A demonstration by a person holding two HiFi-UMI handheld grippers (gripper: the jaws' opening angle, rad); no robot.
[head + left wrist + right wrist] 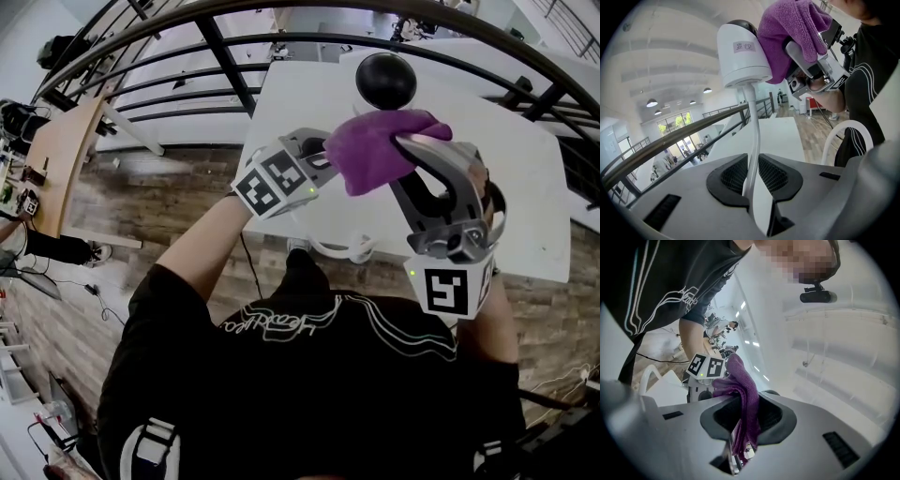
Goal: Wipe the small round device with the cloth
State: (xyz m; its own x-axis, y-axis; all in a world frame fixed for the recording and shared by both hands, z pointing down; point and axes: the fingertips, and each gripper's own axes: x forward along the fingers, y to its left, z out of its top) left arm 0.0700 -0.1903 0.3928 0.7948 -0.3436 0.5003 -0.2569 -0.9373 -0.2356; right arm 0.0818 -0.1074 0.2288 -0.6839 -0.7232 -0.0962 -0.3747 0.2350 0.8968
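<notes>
Over a white table [525, 187] by the railing [670, 140], my left tongs [752, 185] pinch the thin stem [753, 131] of the small round device [743, 51]. My right tongs [740, 427] clamp the purple cloth [746, 394], seemingly against its head. Hard rubbing could twist that stem free.

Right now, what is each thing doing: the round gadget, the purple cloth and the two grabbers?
small round device: held up in the air by its thin white stalk, with the cloth against its side.
purple cloth: bunched up, pinched in the right gripper, touching the device.
left gripper: shut on the device's stalk.
right gripper: shut on the cloth.
</notes>
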